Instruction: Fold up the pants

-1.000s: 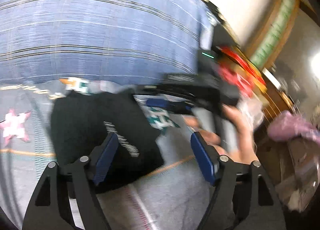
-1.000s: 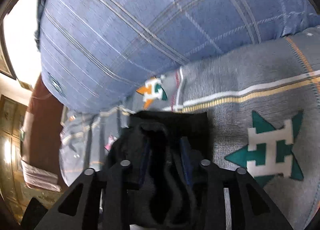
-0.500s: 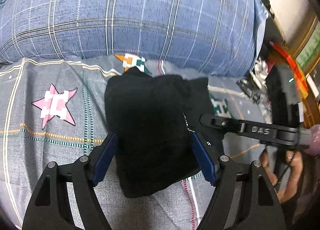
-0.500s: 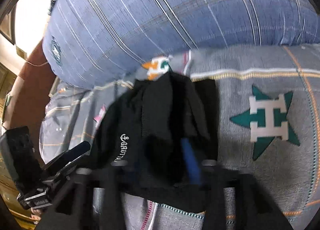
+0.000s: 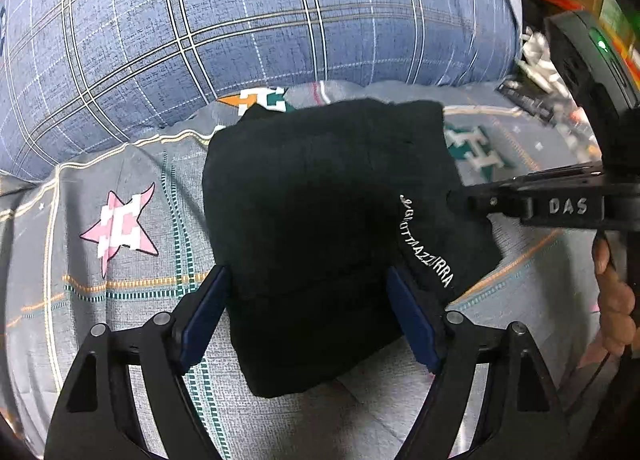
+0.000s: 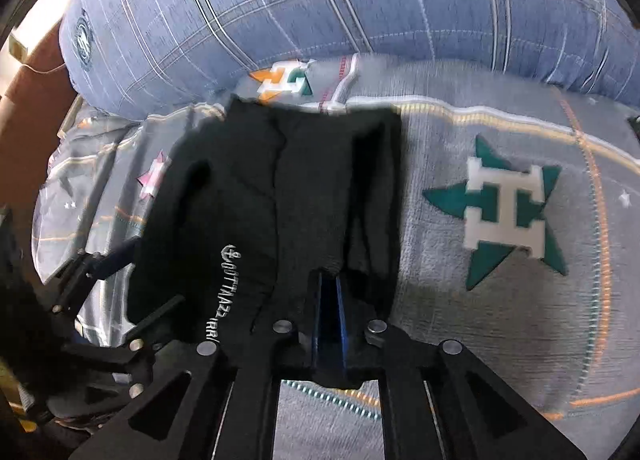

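- Pants, black, lie folded into a compact block on a grey bedspread.
- Left gripper: jaws spread wide, blue pads standing on either side of the near end of the folded block. Whether the pads touch the cloth I cannot tell; nothing is pinched between them.
- Right gripper: jaws drawn almost together, blue pads showing only as a thin wedge. Black cloth sits at the fingertips and drapes over the finger bases, but whether a fold is pinched between the pads cannot be made out.
- In the left wrist view the right gripper enters from the right edge, its black finger marked "DAS", tip at the right edge of the pants. A hand shows behind it.
- In the right wrist view the left gripper shows at the lower left, beside the left edge of the pants.
- White lettering runs down the right-hand side of the folded block, near that edge.
- Bedspread carries star emblems: a pink star to the left of the pants, a green star to the right, an orange and green one just past the far edge.
- Blue plaid pillow lies along the far side of the bedspread, close behind the pants.
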A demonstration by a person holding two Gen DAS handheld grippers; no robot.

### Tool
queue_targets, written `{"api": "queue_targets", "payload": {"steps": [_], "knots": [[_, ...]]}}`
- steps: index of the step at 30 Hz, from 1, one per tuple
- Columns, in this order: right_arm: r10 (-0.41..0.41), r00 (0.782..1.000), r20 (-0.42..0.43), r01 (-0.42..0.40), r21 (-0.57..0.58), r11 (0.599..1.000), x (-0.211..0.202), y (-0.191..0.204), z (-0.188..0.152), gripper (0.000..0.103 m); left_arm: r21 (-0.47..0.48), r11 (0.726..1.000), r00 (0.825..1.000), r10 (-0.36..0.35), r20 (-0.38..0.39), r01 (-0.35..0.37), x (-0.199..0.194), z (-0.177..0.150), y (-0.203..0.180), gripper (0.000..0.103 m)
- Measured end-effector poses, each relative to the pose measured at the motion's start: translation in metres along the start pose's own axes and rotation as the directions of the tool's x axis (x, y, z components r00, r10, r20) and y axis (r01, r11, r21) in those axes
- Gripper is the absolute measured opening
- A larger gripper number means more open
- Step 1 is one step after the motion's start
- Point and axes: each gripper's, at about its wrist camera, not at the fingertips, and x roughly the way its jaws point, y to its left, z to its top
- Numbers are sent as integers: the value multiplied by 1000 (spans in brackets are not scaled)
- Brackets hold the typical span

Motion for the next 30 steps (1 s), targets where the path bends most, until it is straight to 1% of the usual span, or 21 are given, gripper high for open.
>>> {"api": "queue_targets", "payload": {"steps": [2,4,5,6,7,8,10,11,12,14,16,17,19,21,23,24,25,27,28,29,30], "knots": [[25,998,58,-27,23,999,-18,-4,2,13,-56,996,998,-69,13,69,-9,4,12,80],[90,990,109,-97,61,993,-31,-14,3,20,-126,985,993,-116,21,117,-13,8,28,80],[107,986,126,-118,87,989,-34,-20,6,35,-161,979,992,-127,20,129,-12,10,37,81],[113,984,140,-130,118,984,-34,-27,6,55,-192,972,991,-133,16,134,-10,11,44,81],[121,981,149,-144,152,978,-33,-34,6,60,-235,962,990,-142,11,141,-6,11,54,81],[138,979,149,-163,172,972,-30,-39,6,62,-270,951,988,-157,6,153,-2,10,62,81],[174,977,126,-199,219,955,-19,-47,5,63,-353,911,974,-228,-4,212,8,8,79,81],[189,976,110,-211,245,946,-12,-52,6,64,-394,884,962,-274,-4,251,13,6,86,81],[206,974,90,-223,272,936,-4,-53,4,64,-419,865,953,-304,-1,276,15,4,89,81],[211,976,55,-218,298,929,8,-54,5,64,-469,822,932,-363,6,323,21,1,97,81],[200,979,46,-205,295,933,11,-52,5,64,-500,795,920,-392,8,344,24,0,100,81],[201,978,53,-208,294,933,10,-49,5,65,-507,788,916,-401,6,348,26,1,100,81],[209,976,64,-219,290,932,10,-45,7,65,-508,791,915,-403,-16,340,27,6,97,81],[190,980,64,-201,303,931,13,-41,9,65,-504,805,915,-398,-64,314,34,14,96,81],[181,982,49,-187,313,931,19,-41,10,65,-474,828,910,-396,-120,298,41,22,95,81],[176,983,50,-183,312,932,20,-41,10,65,-465,833,909,-398,-126,300,44,25,96,81],[173,983,54,-182,305,935,20,-39,10,65,-464,830,906,-406,-124,308,45,25,98,81],[168,984,56,-177,293,940,21,-38,10,65,-503,792,894,-441,-78,346,50,20,106,81],[166,984,61,-177,294,939,21,-38,11,64,-537,767,887,-457,-72,352,54,16,108,80],[161,985,59,-171,291,941,22,-37,11,62,-545,760,885,-460,-66,354,54,15,108,78],[149,987,53,-158,280,947,23,-35,13,54,-536,764,885,-461,-62,360,52,16,107,71]]}}
